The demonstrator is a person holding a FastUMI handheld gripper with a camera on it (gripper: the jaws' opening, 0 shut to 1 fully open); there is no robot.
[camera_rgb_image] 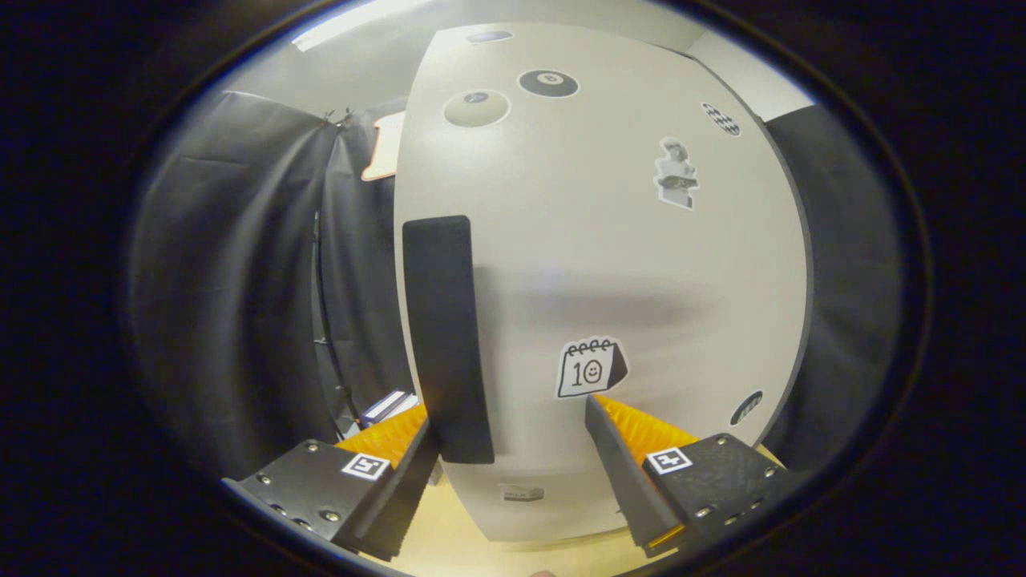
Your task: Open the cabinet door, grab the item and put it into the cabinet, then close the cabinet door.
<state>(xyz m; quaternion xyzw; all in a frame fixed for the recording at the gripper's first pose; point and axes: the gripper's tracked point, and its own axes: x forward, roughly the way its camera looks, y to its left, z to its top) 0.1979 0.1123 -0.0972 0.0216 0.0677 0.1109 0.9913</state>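
Squarely facing the cabinet door (609, 264), the gripper (509, 421) gapes beside its handle (445, 336).

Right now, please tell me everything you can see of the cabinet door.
The cabinet door is a smooth, pale, matt panel that looks shut, standing upright just ahead of the gripper, whose fingers are open. A dark vertical handle runs along its left side, its lower end between the fingers, close to the left one; contact cannot be told. Several stickers sit on the panel, among them a calendar sticker near the right fingertip and a billiard-ball sticker high up.
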